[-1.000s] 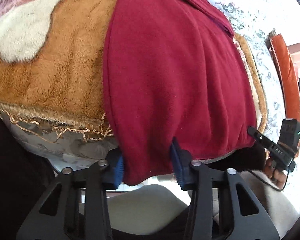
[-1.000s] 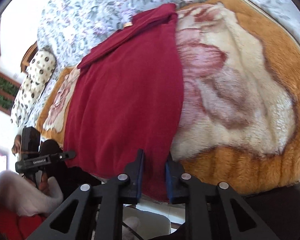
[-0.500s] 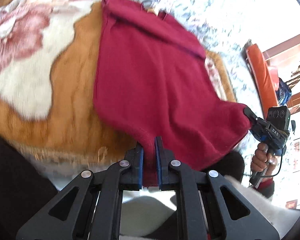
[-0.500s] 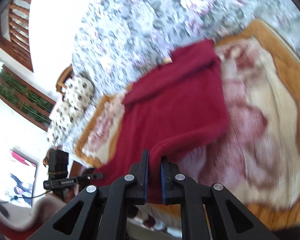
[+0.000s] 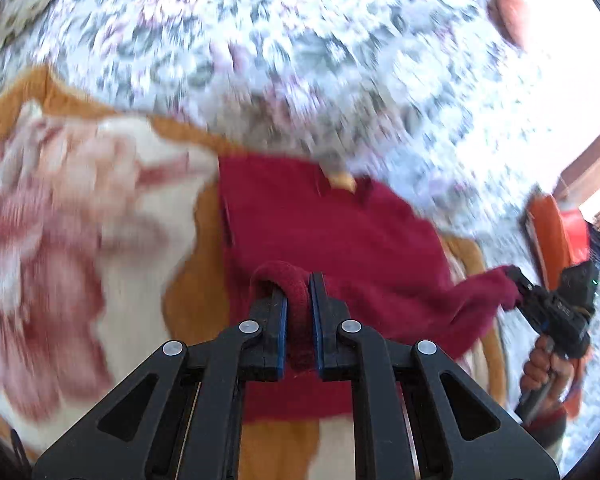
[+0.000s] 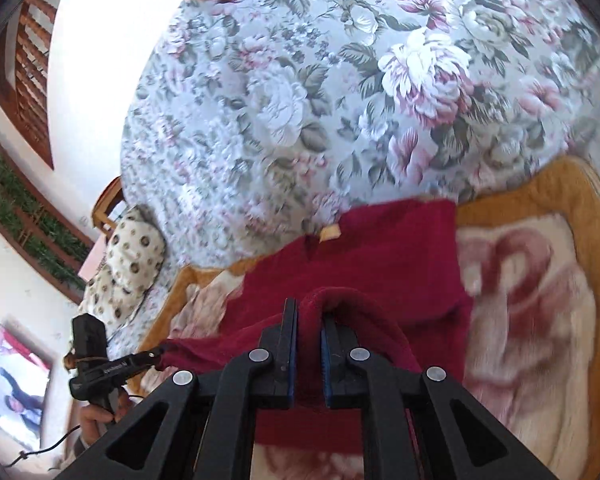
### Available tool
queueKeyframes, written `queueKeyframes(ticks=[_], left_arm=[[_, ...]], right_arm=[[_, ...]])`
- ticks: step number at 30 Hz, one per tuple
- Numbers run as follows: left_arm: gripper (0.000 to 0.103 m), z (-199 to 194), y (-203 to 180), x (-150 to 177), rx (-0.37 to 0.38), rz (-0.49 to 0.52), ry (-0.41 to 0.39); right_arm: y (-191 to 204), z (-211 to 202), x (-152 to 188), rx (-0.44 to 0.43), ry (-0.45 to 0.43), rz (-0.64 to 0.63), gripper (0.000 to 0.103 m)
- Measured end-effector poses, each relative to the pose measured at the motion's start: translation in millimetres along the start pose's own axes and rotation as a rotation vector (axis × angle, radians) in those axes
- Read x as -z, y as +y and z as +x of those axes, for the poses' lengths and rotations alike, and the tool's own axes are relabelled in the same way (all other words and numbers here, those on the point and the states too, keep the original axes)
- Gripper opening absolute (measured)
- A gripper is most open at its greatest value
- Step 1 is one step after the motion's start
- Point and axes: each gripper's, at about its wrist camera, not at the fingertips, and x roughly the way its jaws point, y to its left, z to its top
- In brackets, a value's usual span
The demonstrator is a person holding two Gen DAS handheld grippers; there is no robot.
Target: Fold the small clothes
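Two grippers, left gripper and right gripper, jaws clamped on the red garment's hem corners, are carrying them over the blanket toward its collar; next, lowering evenly.

Supporting surface: a bed covered by a floral bedsheet — pale blue-grey ground with pink and white roses and green leaves. Lying directly on the sheet is a plush blanket, orange-brown at the border, cream with a dusty-red flower pattern inside; its far edge crosses the sheet in both views. A cream pillow with brown dots rests at the sheet's edge. On the blanket lies a dark red garment — its far part flat, label at the neckline toward the sheet, the near hem raised off the blanket.
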Motion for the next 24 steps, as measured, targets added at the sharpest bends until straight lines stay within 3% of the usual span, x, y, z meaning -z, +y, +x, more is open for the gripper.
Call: queueKeyframes(ticks=[5,9,11,13,17,21,23,24], left_arm=[[0.009,56,2,-60,-0.052,0.0,-0.019],[0.009,107,16,-87,-0.082,-0.023,0.059],[0.011,122,27,-97,-0.056,-0.045,0.072],[0.013,128,35,-106,-0.035,-0.082,0.081],[0.015,131,28,-110,-0.052,-0.049,0.1],[0.031,113,17,-106,-0.02,-0.001,0.07],[0.051,108,16,-106,-0.029,-0.009,0.072],[0.071,104,16,-107,-0.058,-0.007,0.056]], right_arm=[[-20,52,-49,0.046,-0.022,0.027,0.008],[-49,101,-71,0.055,0.033,0.091,0.01],[-68,120,-77,0.105,0.026,0.132,0.025],[-77,121,-84,0.094,-0.01,0.162,0.04],[-78,96,-96,0.1,-0.089,0.191,0.044],[-46,84,-88,0.102,-0.068,0.028,0.044],[-29,91,-80,0.111,-0.029,-0.061,0.044],[-25,96,-77,0.115,-0.014,-0.089,0.043]])
